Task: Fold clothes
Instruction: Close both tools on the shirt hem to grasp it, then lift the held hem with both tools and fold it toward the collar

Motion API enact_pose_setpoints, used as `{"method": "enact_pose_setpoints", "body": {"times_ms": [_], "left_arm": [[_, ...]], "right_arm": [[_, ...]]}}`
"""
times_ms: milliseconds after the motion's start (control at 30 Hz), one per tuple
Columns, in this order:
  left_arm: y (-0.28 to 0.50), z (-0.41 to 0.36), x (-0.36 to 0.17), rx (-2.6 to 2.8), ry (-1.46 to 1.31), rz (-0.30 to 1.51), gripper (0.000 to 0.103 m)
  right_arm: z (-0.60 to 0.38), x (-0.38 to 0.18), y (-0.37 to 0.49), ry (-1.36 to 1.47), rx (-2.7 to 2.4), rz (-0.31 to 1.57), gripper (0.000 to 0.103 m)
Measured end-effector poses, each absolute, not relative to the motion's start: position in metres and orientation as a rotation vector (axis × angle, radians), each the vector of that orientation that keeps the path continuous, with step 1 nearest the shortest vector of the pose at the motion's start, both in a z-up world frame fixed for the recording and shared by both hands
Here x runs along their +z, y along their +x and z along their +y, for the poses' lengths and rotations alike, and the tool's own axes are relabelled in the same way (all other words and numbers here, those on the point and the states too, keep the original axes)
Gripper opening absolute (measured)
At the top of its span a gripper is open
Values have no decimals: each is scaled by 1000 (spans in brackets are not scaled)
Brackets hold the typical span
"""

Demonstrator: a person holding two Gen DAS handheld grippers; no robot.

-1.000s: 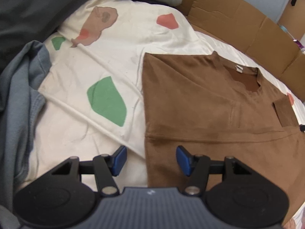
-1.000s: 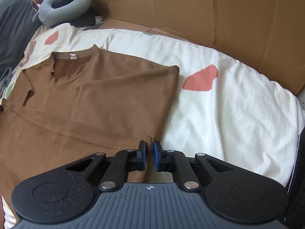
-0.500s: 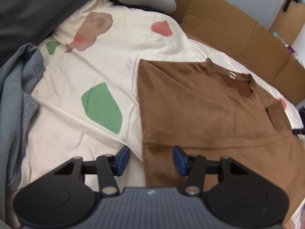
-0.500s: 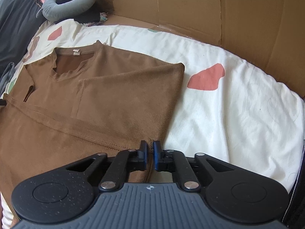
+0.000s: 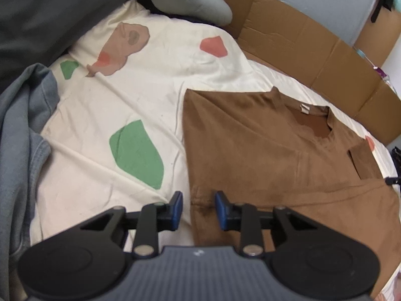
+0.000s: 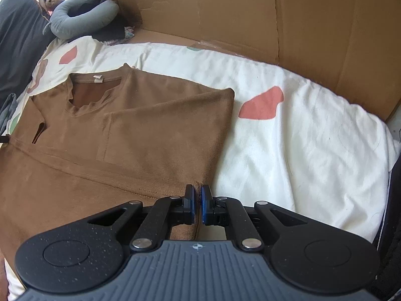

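Note:
A brown T-shirt lies flat on the bed, collar at the far end and sleeves folded in. In the left wrist view my left gripper is at the shirt's left side. Its jaws are closing, with the shirt's side edge and hem fold between the blue pads, which do not press on the cloth. In the right wrist view my right gripper is shut on the right edge of the brown T-shirt, near the folded sleeve's hem. A ridge of brown cloth is pinched between its pads.
The bed sheet is white with green, red and tan patches. A grey-blue garment is heaped on the left. Cardboard walls stand along the far side. A grey neck pillow and a dark pillow lie at the head.
The left gripper's jaws have narrowed around the shirt's side edge, and that gripper has tilted slightly. The right gripper stays shut on the shirt's edge in the same place.

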State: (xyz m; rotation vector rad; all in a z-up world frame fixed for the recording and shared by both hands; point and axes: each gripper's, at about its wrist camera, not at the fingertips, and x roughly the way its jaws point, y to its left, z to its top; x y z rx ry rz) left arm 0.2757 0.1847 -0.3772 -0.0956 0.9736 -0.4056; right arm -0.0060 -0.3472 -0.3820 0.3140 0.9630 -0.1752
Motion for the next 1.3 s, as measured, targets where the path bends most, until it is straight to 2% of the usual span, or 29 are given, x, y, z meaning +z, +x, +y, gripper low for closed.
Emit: {"method": "enact_pose_setpoints", "body": {"times_ms": [33,133,667,1300], "left_arm": [[276,185,-377,-409,-102,975,9],[273,184,-372,-410,-107,963,8],[249,179,-312,-285,-127,791,6],[292,164,-274,-282,-91,690,6]], "right_arm": [[-347,-383,-6,319,-172,961,4],[-348,-381,-8,324,-176,947,4],[-349,-332,-22,325,-248,835,3],[-363,-286,11,276,-295,732,3]]}}
